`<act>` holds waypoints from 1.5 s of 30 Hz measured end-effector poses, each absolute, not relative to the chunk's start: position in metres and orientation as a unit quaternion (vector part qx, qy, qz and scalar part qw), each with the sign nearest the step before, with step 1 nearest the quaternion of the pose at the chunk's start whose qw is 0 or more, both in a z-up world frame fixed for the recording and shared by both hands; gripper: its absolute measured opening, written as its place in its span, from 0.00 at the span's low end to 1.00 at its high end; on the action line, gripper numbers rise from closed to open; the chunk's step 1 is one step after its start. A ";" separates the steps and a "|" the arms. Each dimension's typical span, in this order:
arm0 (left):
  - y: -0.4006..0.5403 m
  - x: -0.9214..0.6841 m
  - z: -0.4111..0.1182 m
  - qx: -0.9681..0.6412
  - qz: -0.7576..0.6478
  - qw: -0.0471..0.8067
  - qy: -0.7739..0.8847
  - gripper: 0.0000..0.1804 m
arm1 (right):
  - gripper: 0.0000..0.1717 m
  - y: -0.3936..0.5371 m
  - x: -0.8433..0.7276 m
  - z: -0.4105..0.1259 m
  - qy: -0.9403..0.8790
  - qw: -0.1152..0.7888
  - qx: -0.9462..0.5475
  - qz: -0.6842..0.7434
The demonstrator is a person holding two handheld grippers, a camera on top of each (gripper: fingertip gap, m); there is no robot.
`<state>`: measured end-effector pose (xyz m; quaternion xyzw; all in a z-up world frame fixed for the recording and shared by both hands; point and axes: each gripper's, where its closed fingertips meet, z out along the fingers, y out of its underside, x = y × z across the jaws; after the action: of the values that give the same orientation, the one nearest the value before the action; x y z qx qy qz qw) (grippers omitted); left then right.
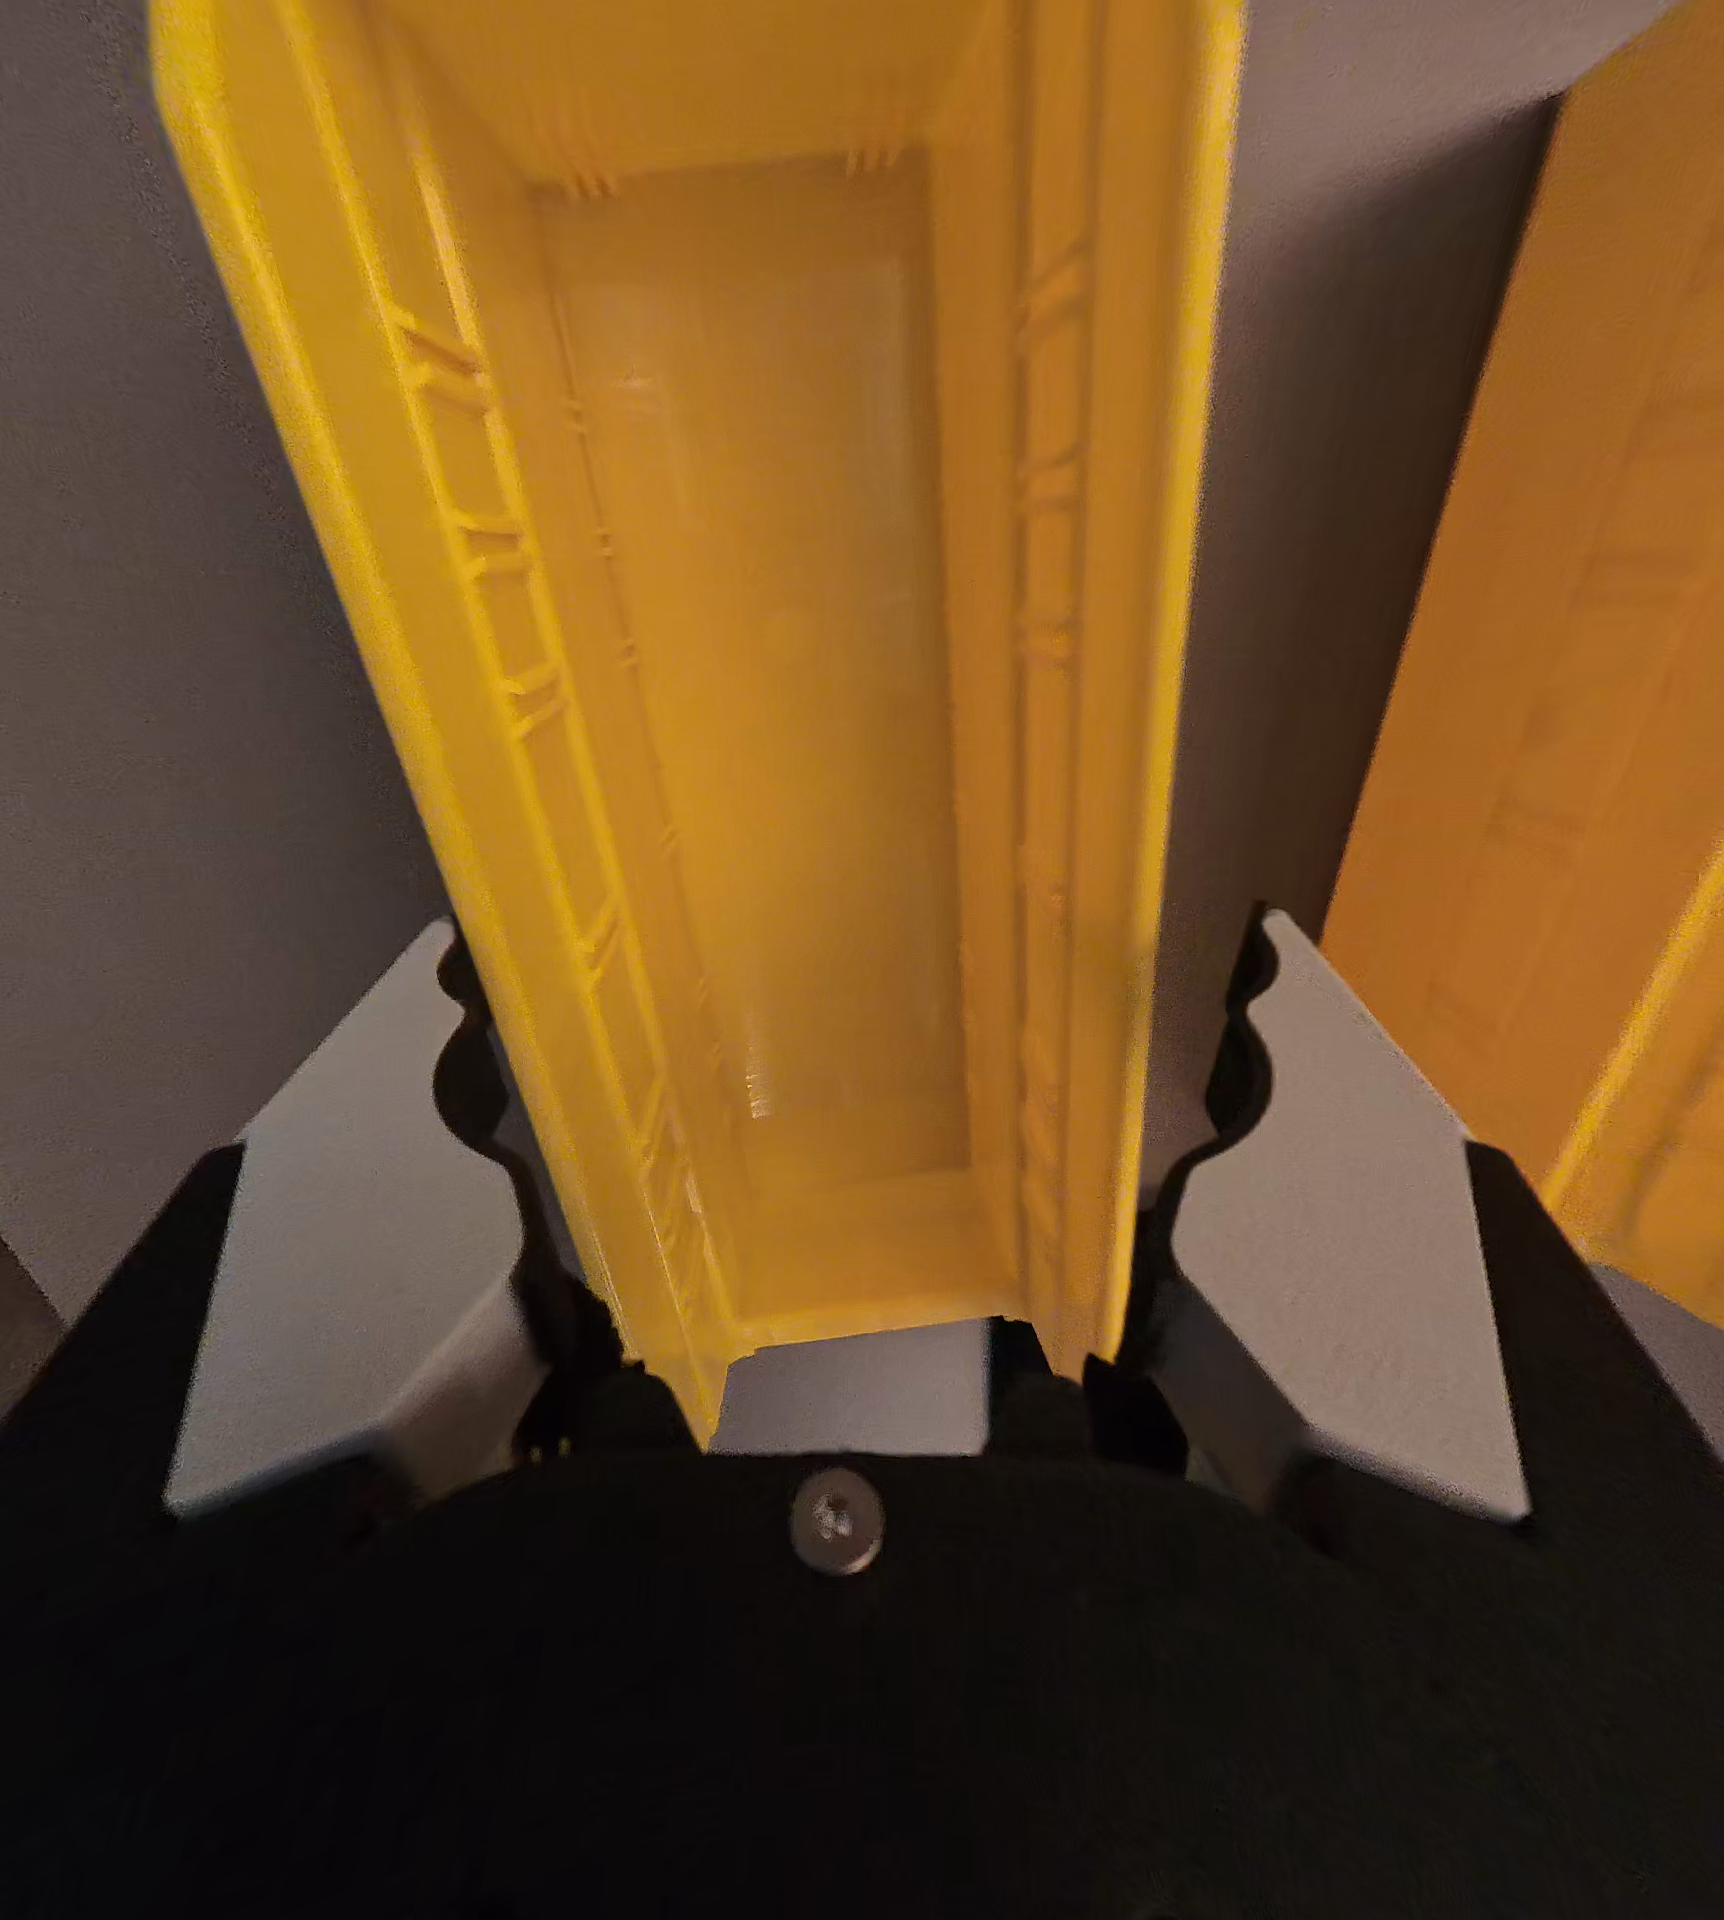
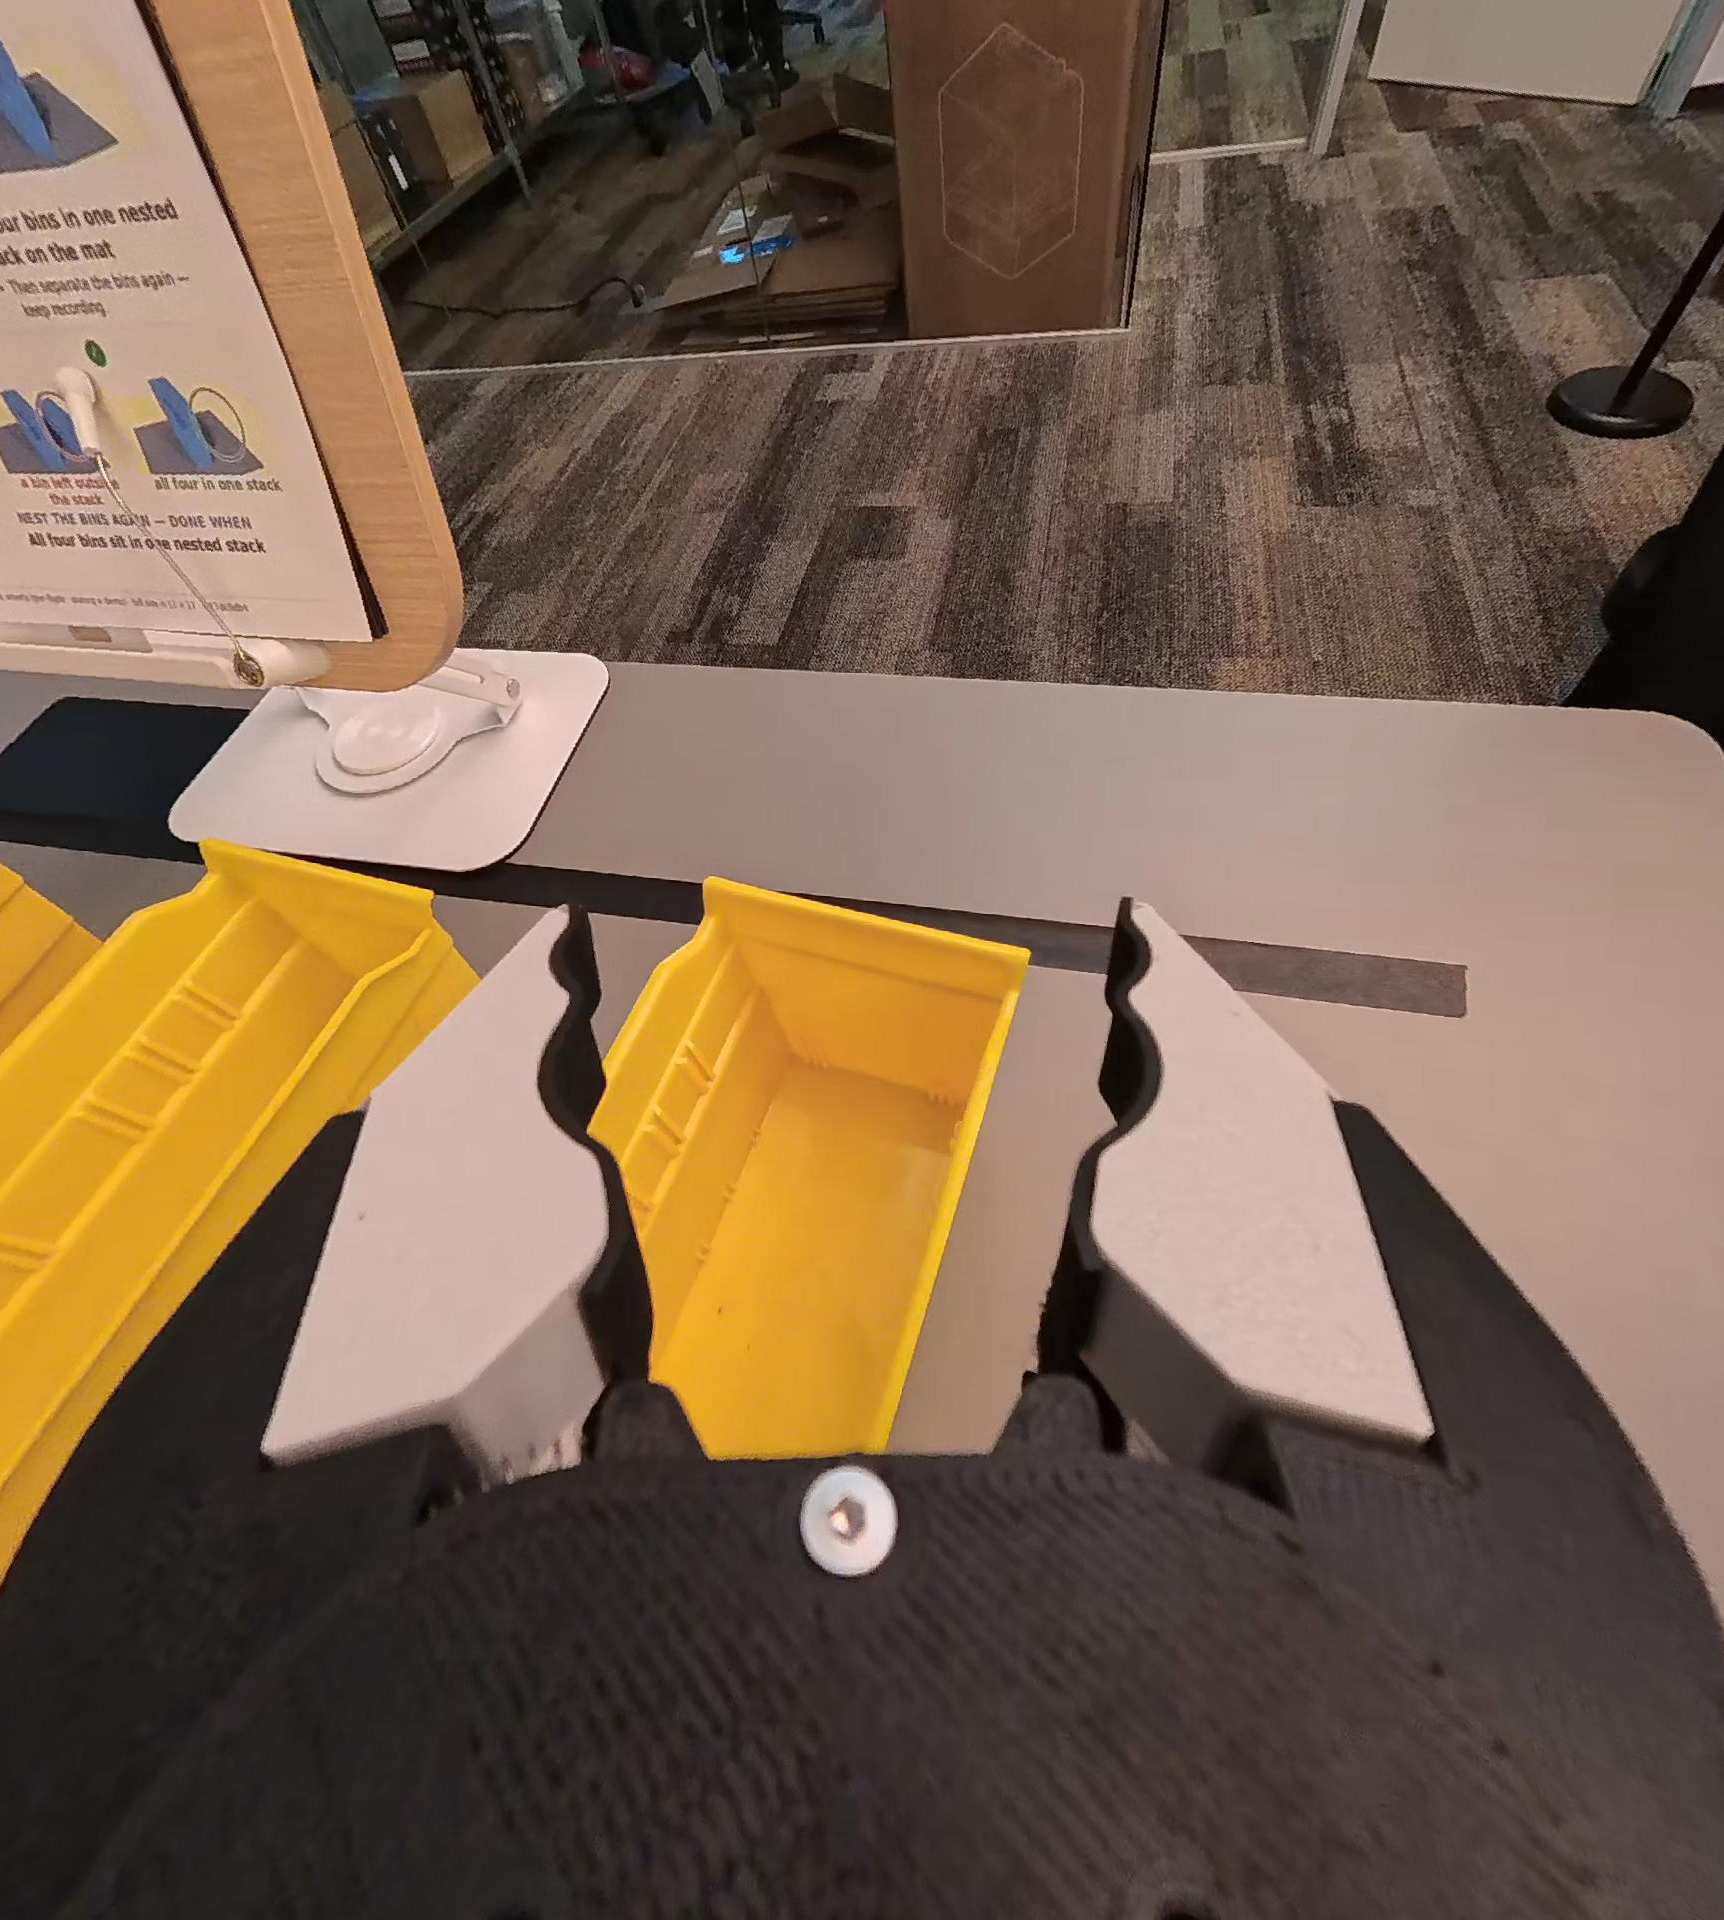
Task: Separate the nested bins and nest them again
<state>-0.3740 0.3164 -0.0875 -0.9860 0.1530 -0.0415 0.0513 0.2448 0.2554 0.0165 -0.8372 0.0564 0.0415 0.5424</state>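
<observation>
Grey table [image 2: 1045, 790], patterned carpet [image 2: 1045, 499], glass partition [image 2: 629, 177].

Bench [image 2: 1149, 790]: grey, with a dark strip [image 2: 1357, 987] across it.
On it: three yellow bins [image 2: 837, 1195] apart; white stand base [image 2: 390, 779].

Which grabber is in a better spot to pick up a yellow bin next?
Probably the left gripper. A yellow bin already sits between its open fingers, close on both sides. The right gripper frames a small bin too, but gray table shows beside its right finger.
</observation>
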 end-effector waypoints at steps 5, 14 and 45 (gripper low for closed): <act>0.329 -0.359 -0.031 -0.971 -0.086 0.145 0.172 0.73 | 0.58 0.255 0.245 0.018 0.054 0.542 -0.838 0.033; 0.308 -0.260 0.200 -0.662 -0.258 0.669 0.219 0.45 | 0.59 0.234 0.248 0.053 0.049 0.571 -0.819 -0.007; 0.233 -0.259 0.209 -0.547 -0.380 0.686 0.292 0.37 | 0.67 0.183 0.020 0.146 -0.027 0.577 -0.816 -0.020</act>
<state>-0.2595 0.2332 0.2088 -0.5473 0.2918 -0.3799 0.6863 0.0201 0.1834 0.1464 -0.8163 -0.0268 -0.0201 0.5767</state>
